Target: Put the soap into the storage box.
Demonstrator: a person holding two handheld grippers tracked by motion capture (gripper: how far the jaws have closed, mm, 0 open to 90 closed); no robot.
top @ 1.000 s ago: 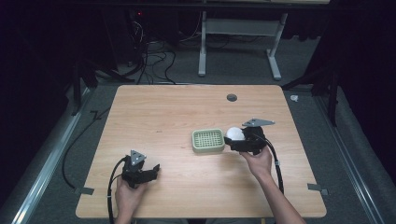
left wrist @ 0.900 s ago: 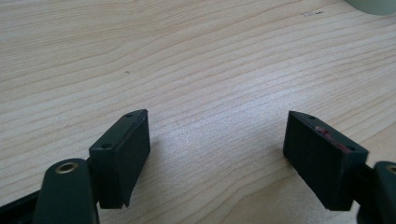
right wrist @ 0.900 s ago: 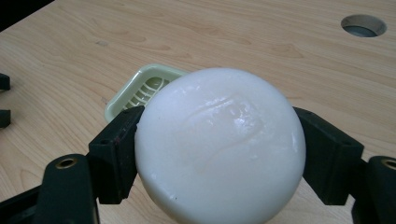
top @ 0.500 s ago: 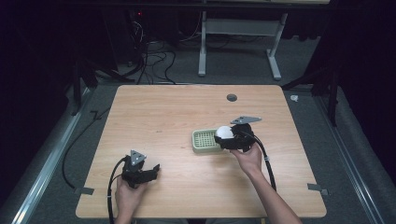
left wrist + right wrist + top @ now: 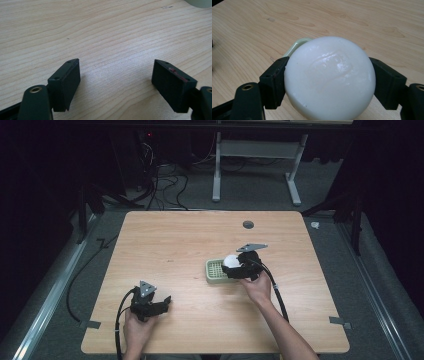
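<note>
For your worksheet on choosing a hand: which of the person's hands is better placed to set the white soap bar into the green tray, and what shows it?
The right. The right gripper already clamps the soap bar over the green tray; the left gripper rests open, nearer the table's front edge.

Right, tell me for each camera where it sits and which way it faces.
High view: fixed above the person's side, looking forward and down on the table; both forearms and tools show.
Left gripper view: rides the left tool, looking along its open jaws at bare wood.
Right gripper view: rides the right tool, looking along jaws clamped on the white soap.
Shared: high and right views both show the soap and the green dish.
</note>
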